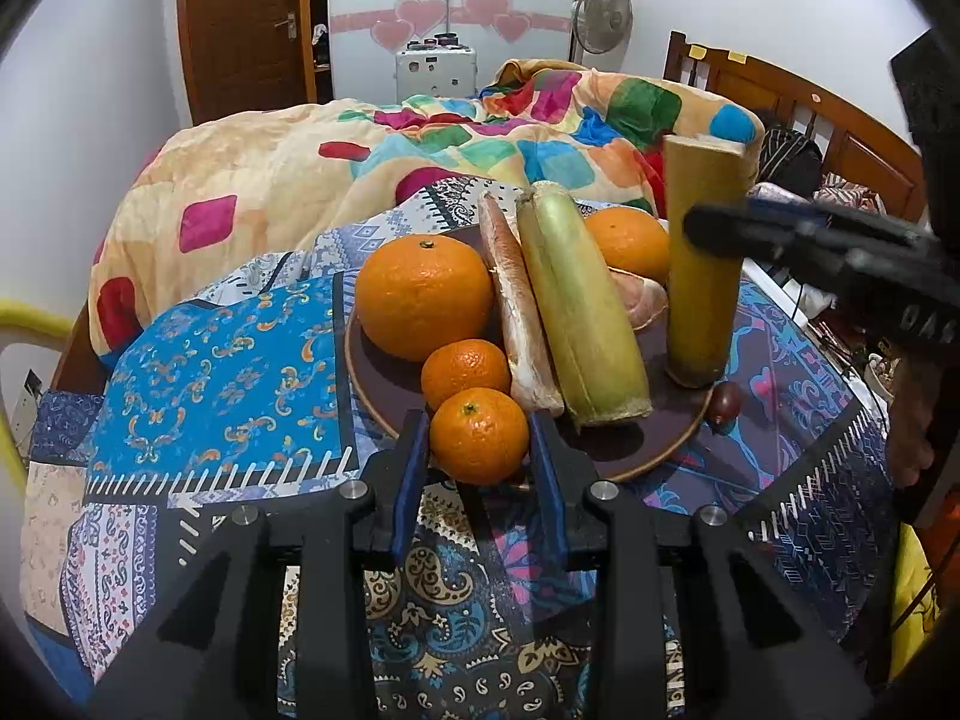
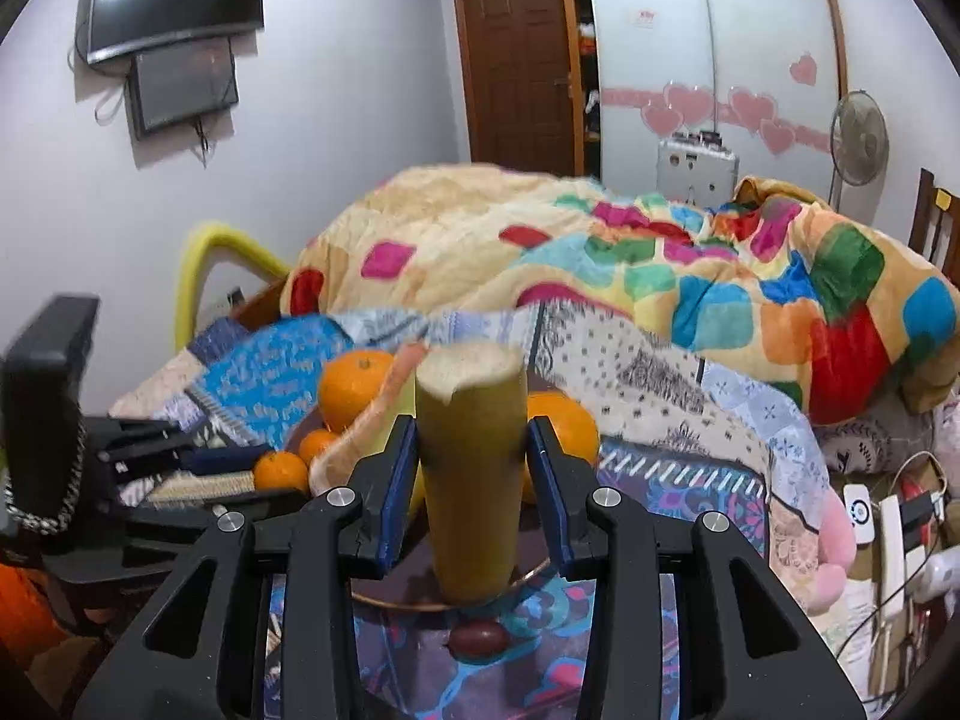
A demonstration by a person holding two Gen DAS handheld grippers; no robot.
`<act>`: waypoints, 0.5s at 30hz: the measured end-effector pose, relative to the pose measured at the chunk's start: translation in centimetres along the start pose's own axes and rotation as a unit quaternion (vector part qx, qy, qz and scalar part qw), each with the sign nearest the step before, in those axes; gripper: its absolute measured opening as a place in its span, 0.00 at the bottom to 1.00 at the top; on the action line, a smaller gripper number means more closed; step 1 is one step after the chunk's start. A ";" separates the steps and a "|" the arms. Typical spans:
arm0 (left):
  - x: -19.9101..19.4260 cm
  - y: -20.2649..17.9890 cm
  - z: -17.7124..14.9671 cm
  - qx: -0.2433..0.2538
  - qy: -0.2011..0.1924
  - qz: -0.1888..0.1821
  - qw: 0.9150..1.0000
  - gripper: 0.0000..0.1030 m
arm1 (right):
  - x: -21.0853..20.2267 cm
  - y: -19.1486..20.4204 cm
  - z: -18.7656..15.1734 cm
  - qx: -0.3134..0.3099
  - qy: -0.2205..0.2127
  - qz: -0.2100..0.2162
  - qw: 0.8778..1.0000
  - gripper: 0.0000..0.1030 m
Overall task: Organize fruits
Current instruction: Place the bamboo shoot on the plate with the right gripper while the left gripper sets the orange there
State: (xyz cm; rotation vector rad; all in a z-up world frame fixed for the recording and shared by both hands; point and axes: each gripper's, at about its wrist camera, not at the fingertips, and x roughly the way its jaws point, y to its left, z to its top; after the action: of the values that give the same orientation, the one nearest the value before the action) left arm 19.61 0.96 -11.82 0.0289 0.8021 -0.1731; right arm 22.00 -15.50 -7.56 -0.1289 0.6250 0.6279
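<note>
A dark round plate (image 1: pixel 654 450) on a patterned cloth holds a big orange (image 1: pixel 423 294), two small oranges, a second orange (image 1: pixel 630 240) at the back, a reddish cane piece (image 1: pixel 516 306), a green cane piece (image 1: pixel 576 306) and an upright yellow-green cane piece (image 1: pixel 702 264). My left gripper (image 1: pixel 479 438) has its pads against the nearest small orange (image 1: pixel 479 435) at the plate's front rim. My right gripper (image 2: pixel 472 438) closes on the upright cane piece (image 2: pixel 472 468), which stands on the plate rim (image 2: pixel 528 576). A small dark red fruit (image 2: pixel 478 637) lies on the cloth beside the plate.
The cloth (image 1: pixel 228 372) covers a table pushed against a bed with a colourful blanket (image 1: pixel 420 138). A wooden headboard (image 1: pixel 840 120) stands at the right. Cables and chargers (image 2: pixel 888 528) lie to the right of the table.
</note>
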 end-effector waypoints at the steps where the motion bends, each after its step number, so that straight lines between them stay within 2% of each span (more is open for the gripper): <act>1: 0.1 0.0 -0.1 -0.001 0.001 -0.001 1.000 0.33 | 0.4 0.0 -0.2 0.000 0.010 0.002 1.000 0.33; 4: 0.6 0.0 -0.1 -0.002 0.006 -0.005 1.000 0.33 | 1.8 -0.2 -1.4 0.000 0.040 0.000 0.999 0.33; 11: 0.8 -0.6 -0.1 0.012 0.005 0.007 1.000 0.37 | 1.8 -1.0 -1.6 0.014 0.055 0.012 0.998 0.33; 12: 0.7 -0.6 -0.1 0.012 0.005 0.008 1.000 0.39 | 1.8 -0.9 -1.6 0.011 0.055 0.010 0.998 0.33; 14: 0.6 -0.6 -0.2 0.010 0.004 0.012 1.000 0.55 | 1.6 -0.6 -1.6 0.007 0.054 0.006 0.998 0.33; 15: 0.5 -0.6 -0.2 0.009 0.002 0.014 1.000 0.56 | 1.4 -0.5 -1.7 0.004 0.054 0.003 0.999 0.33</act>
State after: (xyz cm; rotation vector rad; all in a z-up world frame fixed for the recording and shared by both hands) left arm 19.69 0.35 -12.31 0.0572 0.8032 -0.1536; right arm 22.32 -15.66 -9.74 -0.1548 0.7322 0.6283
